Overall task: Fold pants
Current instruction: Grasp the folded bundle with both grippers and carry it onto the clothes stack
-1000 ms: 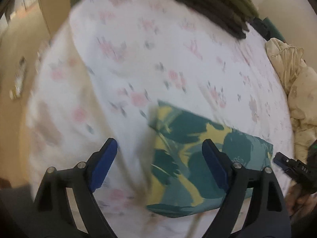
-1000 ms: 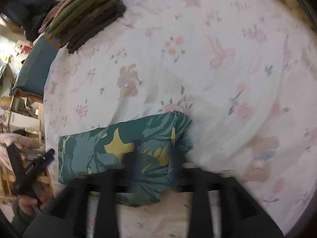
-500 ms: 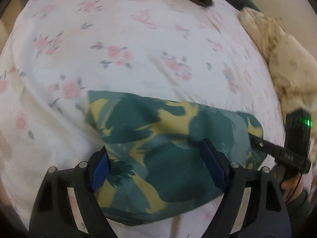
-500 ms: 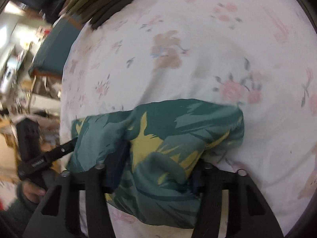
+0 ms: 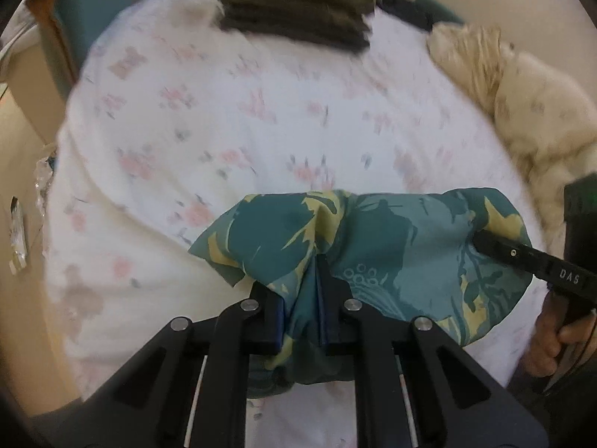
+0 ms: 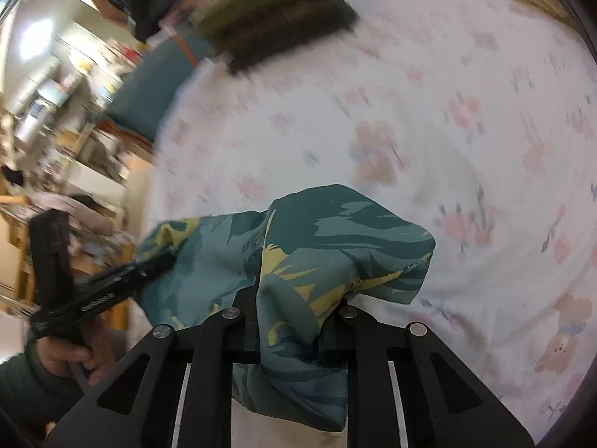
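Observation:
The folded teal pants [image 5: 380,239] with yellow patches hang bunched between both grippers above the white floral bed sheet [image 5: 231,127]. My left gripper [image 5: 304,280] is shut on the pants' left end, fabric pinched between its blue pads. My right gripper [image 6: 294,310] is shut on the other end of the pants [image 6: 328,239], cloth draping over its fingers. The right gripper's fingers also show at the right of the left wrist view [image 5: 522,257], and the left gripper at the left of the right wrist view [image 6: 112,283].
A stack of folded dark and olive clothes [image 5: 298,3] lies at the far side of the bed, also in the right wrist view [image 6: 276,11]. A cream crumpled blanket [image 5: 522,93] sits at the right. A teal cushion [image 6: 149,89] and cluttered shelves lie beyond the bed's left edge.
Both grippers closed on the ends of the folded pants and lifted them off the sheet; the flat bundle is now bunched and raised.

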The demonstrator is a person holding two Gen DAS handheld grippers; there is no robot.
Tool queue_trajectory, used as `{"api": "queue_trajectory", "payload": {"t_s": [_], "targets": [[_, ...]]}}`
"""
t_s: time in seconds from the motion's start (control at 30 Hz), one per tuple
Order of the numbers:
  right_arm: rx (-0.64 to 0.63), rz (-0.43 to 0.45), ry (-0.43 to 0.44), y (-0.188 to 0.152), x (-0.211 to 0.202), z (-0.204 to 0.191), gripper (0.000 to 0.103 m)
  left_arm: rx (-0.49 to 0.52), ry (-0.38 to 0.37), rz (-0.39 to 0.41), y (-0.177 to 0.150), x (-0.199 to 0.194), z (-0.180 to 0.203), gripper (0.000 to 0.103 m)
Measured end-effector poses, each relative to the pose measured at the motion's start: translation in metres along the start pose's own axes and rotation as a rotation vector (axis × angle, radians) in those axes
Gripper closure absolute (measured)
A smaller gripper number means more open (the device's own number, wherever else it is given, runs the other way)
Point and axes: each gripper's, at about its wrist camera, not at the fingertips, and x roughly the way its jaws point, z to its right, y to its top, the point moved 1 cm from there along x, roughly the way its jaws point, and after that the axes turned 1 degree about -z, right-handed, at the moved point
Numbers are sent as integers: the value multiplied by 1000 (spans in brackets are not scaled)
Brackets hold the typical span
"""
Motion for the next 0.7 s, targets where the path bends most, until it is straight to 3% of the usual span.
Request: {"api": "queue_trajectory", "payload": {"t_s": [0.17,0.33,0.43,0.57,0.7], "targets": [[-47,110,85,36,-39,-35,84,35,-33,114,46,-63,7,92],[-102,163,106,100,-40,-58,84,90,-29,184,123,-82,5,93],[-152,220,81,165,-39,-71,84,147,18,262,184,-82,11,93],[-226,266,8,273,-26,-84,84,137,35,329,278,-69,9,93],[-276,304,-67,386,9,-86,84,142,105,396,379,-33,0,92]]}}
